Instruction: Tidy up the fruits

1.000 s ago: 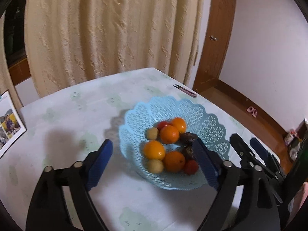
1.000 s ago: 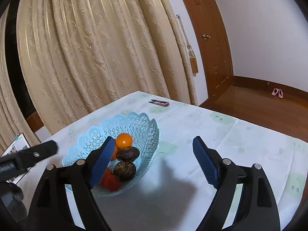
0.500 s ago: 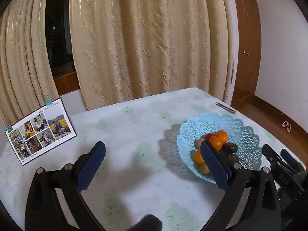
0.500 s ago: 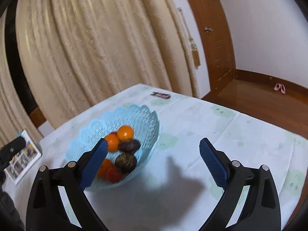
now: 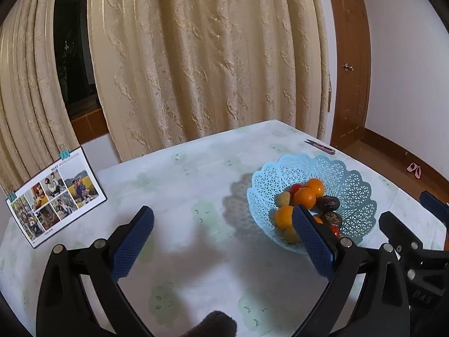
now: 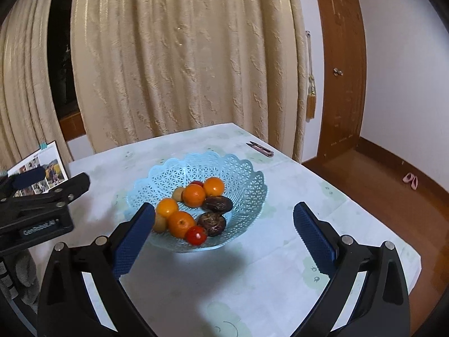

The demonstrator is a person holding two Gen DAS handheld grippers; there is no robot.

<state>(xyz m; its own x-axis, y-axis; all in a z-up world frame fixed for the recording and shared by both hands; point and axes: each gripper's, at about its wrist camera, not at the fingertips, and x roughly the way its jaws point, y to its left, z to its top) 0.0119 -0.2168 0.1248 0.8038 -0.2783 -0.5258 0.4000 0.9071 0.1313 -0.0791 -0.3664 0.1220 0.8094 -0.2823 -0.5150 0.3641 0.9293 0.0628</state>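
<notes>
Pulled both tools back from basket [image 6: 247, 168]. Left tool [image 5: 223, 241] and right tool [image 6: 224, 238] both spread wide, empty. All fruit [image 6: 193, 195] in basket; I judge task near done.

Soft daylight, sharp focus, fisheye-warped dark corners

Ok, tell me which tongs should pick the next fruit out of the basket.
Right. The right tongs are open and face the basket, with the fruit between the tips. The left tongs are open too but aimed at bare table, basket off to their right side.
</notes>
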